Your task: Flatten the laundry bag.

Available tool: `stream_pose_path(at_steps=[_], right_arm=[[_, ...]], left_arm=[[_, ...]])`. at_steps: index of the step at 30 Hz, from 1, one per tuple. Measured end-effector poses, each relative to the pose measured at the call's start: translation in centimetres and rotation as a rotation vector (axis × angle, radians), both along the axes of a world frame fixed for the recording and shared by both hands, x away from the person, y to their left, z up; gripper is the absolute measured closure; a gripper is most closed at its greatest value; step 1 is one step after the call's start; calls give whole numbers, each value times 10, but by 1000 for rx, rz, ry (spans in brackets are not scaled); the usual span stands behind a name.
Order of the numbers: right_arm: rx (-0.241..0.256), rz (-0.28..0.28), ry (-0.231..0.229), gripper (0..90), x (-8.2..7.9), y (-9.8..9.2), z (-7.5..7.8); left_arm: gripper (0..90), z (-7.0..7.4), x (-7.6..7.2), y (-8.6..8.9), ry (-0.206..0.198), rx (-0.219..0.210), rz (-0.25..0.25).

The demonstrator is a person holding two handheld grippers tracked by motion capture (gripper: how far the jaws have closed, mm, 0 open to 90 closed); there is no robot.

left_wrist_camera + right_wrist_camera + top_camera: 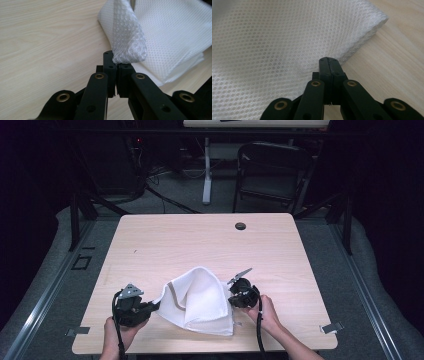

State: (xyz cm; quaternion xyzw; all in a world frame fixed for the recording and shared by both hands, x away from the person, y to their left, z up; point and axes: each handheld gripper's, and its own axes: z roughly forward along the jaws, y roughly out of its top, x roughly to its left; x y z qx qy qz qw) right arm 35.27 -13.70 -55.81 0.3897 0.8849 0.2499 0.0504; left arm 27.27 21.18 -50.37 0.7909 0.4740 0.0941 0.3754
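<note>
White, dimpled mesh cloth (200, 300) lies partly folded on the near half of my pale wood worktop (165, 240), between my two hands. My left hand-held gripper (150, 307) sits at the cloth's left corner, and in the left gripper view (116, 67) its black jaws are pressed together on a rolled-up tip of the fabric (127, 42), which rises from the pinch and curls back over the rest of the cloth. Beside that lifted corner the flat layers lie stacked on the wood, their edges showing at the right of that view. My right hand-held gripper (233, 296) is at the cloth's right edge; in the right gripper view (329, 62) its jaws are closed tight on the fabric's border, with the weave (274, 42) spreading out ahead and to the left of them and bare wood to the right. From above, the cloth bulges up in the middle, with one flap folded over towards me and a grey stripe running along the inside of the fold. My left hand (122, 332) and right hand (270, 315) grip the tools near the front edge of the worktop. A dark round grommet (240, 226) sits at the far edge, well apart from the cloth.
</note>
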Motion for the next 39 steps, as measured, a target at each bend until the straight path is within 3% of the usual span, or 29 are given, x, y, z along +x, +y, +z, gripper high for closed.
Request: stream_pose_path(at_steps=[12, 23, 29, 33, 39], right_arm=[[-13, 27, -1, 900, 1, -1, 1], [-32, 23, 3, 900, 0, 0, 3], [35, 48, -35, 900, -11, 8, 16], [31, 112, -5, 900, -17, 20, 13], [5, 111, 24, 900, -14, 22, 1]], left_arm=[[878, -8, 2, 8, 59, 38, 13], [877, -12, 3, 12, 99, 30, 27], [877, -14, 5, 15, 109, 9, 38], [877, -16, 6, 14, 119, 19, 23], [852, -16, 7, 12, 137, 38, 0]])
